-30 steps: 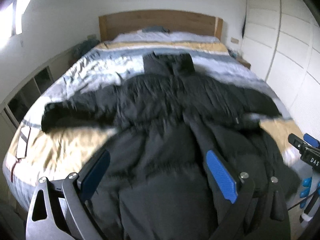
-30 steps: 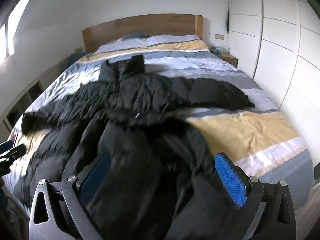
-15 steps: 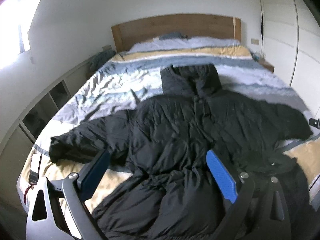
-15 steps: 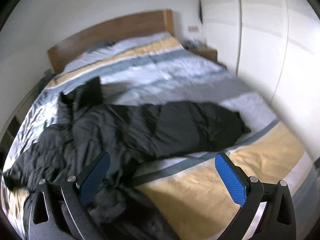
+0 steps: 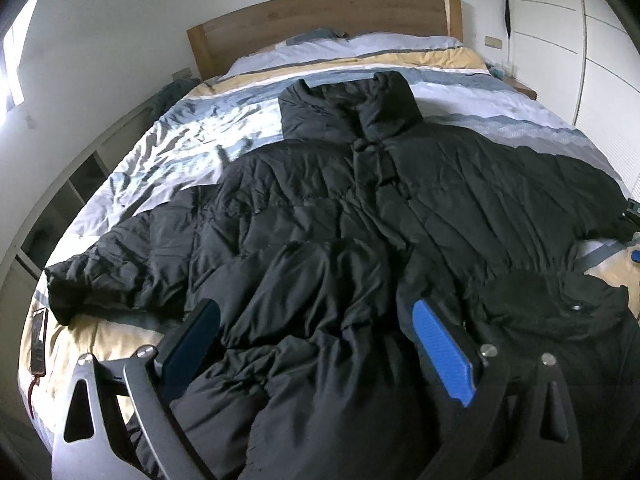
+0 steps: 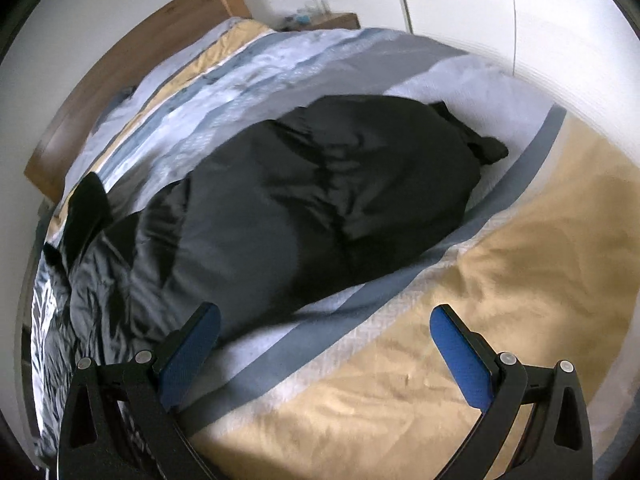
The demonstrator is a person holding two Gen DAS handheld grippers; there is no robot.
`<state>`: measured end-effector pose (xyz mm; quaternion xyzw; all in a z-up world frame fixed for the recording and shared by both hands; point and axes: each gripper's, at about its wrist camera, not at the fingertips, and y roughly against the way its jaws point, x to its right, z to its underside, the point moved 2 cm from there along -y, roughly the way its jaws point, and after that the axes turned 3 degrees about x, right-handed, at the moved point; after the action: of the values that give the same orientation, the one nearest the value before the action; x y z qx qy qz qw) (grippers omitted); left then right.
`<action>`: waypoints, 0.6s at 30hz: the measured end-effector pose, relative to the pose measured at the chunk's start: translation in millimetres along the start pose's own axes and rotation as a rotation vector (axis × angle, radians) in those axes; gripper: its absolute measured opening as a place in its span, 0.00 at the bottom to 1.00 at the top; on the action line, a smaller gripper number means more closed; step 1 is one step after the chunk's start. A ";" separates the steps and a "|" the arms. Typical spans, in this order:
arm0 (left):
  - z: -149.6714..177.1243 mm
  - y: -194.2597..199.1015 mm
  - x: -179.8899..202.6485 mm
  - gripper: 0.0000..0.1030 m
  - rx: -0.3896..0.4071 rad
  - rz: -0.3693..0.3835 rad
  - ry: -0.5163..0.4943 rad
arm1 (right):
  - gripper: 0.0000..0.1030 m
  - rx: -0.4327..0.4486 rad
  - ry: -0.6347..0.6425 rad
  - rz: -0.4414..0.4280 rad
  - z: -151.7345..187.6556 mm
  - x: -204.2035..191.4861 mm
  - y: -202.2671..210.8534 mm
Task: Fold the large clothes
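A large black puffer coat (image 5: 360, 208) lies front up on the bed, hood toward the headboard, both sleeves spread out, its lower part bunched near me. My left gripper (image 5: 316, 344) is open and empty above the crumpled hem. My right gripper (image 6: 324, 344) is open and empty above the striped duvet (image 6: 520, 280), just short of the coat's right sleeve (image 6: 340, 192), whose cuff (image 6: 486, 148) points right. The right gripper's tip shows at the right edge of the left wrist view (image 5: 634, 210).
The bed has a wooden headboard (image 5: 328, 20) and pillows (image 5: 360, 46). A phone with a cable (image 5: 38, 340) lies on the bed's left front corner. Low shelves (image 5: 68, 200) run along the left wall. White wardrobe doors (image 5: 580, 40) and a nightstand (image 6: 332, 22) stand to the right.
Both grippers moved over the coat toward the headboard. The right gripper swung right, from the bunched hem to the right sleeve. Both stayed open.
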<state>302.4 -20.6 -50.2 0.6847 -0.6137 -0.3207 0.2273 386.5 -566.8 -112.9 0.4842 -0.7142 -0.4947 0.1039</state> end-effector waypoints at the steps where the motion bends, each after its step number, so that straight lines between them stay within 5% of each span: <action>1: -0.4 -1.3 0.8 0.95 -0.001 0.000 -0.002 | 1.00 -0.011 -0.024 -0.011 -0.3 2.9 -5.5; 11: 5.2 -18.3 5.9 0.95 -0.028 0.010 -0.007 | 0.99 -0.020 -0.193 -0.114 -10.3 24.2 -40.3; 18: 11.3 -26.3 4.7 0.95 -0.052 0.032 -0.002 | 0.56 0.013 -0.305 -0.201 -29.9 36.2 -51.4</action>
<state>312.8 -20.6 -77.2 0.6684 -0.6162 -0.3336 0.2494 417.1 -615.8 -151.7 0.4730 -0.6730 -0.5656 -0.0589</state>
